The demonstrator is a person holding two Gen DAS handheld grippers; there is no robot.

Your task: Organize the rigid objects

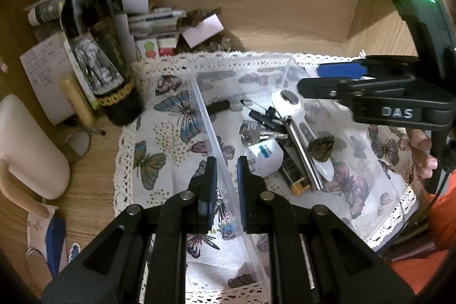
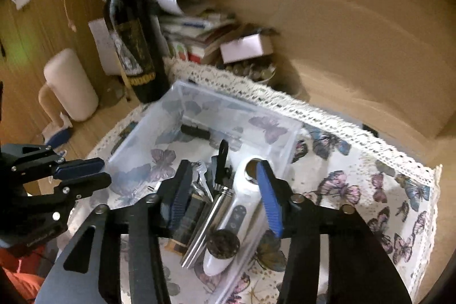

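While the left gripper (image 1: 227, 161) straddled the near wall of the clear plastic bin (image 1: 199, 93), its 2 fingers stood slightly apart on either side of that thin, flexible wall, possibly pinching it. Inside the bin lay a jumble: a white handheld device (image 1: 287, 101), a metal tube (image 1: 302, 150), keys (image 1: 256, 133) and a small white bottle (image 1: 263, 157); all looked stiff and light, the tube likely slippery. A wine bottle (image 1: 97, 53) stood just left of the bin, fragile and easily knocked.

From the right wrist view, the right gripper (image 2: 225, 170) hung spread wide and empty over the bin's contents. The device's narrower waist seemed the best hold, though a dark round object (image 2: 223, 244) rested on it
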